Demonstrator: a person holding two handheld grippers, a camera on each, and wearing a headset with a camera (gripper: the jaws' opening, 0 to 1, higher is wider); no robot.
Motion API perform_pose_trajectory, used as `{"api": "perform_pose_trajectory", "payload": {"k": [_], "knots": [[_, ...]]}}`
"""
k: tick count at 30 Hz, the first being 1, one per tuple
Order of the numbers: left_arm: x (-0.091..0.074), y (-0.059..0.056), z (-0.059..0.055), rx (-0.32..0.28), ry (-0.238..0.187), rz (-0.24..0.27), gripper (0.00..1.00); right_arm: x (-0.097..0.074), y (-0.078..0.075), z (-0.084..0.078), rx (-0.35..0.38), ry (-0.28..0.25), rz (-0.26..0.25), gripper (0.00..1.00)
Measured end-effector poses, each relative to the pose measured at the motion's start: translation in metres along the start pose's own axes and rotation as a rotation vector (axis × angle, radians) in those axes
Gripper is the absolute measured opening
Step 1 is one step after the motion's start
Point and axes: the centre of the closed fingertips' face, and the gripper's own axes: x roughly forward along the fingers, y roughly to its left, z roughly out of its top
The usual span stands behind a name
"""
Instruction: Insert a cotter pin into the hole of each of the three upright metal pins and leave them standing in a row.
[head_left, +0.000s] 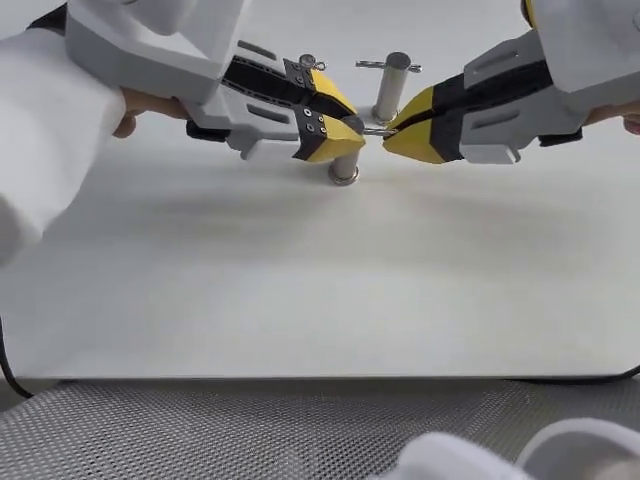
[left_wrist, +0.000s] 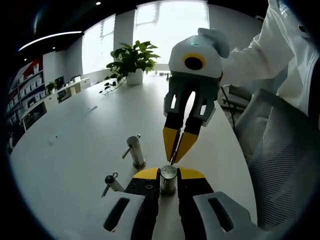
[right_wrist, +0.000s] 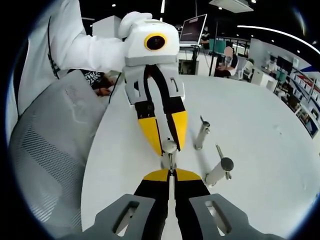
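White, smooth and matt, the round-edged desk (head_left: 300, 290) runs out into an open office. A potted green leafy plant (left_wrist: 132, 60) stands at its far end in the left gripper view, and a grey woven mesh chair (head_left: 200, 430) sits at the near edge.

My left hand-held gripper (head_left: 350, 122) has grey moulded plastic arms ending in glossy yellow wedge tips. It is clamped on the round polished steel pin (left_wrist: 168, 180), one jaw on each side of the shaft. That pin stands upright near the middle of the desk. It is a plain cylinder with a flat top and a wider flanged foot, and the foot shows below the jaws in the head view.

My right hand-held gripper (right_wrist: 171, 174) comes in from the opposite side, tips nearly meeting the left ones. Its jaws are pressed together on the thin silvery wire cotter pin (right_wrist: 170, 161), which sticks straight out towards the top of the held pin. The wire reaches the shaft, but I cannot tell whether it has entered the hole.

Just beyond, the second steel pin (head_left: 392, 88) stands upright with a wire cotter laid across its head. The third steel pin (left_wrist: 112, 183) is close beside it, also carrying a looped wire through its top. Both are apart from the grippers.
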Motion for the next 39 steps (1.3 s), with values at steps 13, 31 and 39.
{"api": "perform_pose_trajectory", "payload": {"k": [13, 31, 39], "knots": [[0.001, -0.001, -0.001, 0.011, 0.01, -0.006, 0.11, 0.007, 0.004, 0.007, -0.104, 0.024, 0.02, 0.0], [0.002, -0.001, 0.0, 0.007, 0.013, -0.005, 0.11, 0.006, -0.001, 0.013, -0.16, 0.03, 0.011, 0.07], [0.001, -0.001, 0.001, 0.014, 0.0, 0.002, 0.12, 0.002, 0.001, 0.01, -0.119, 0.042, 0.007, 0.16]]}}
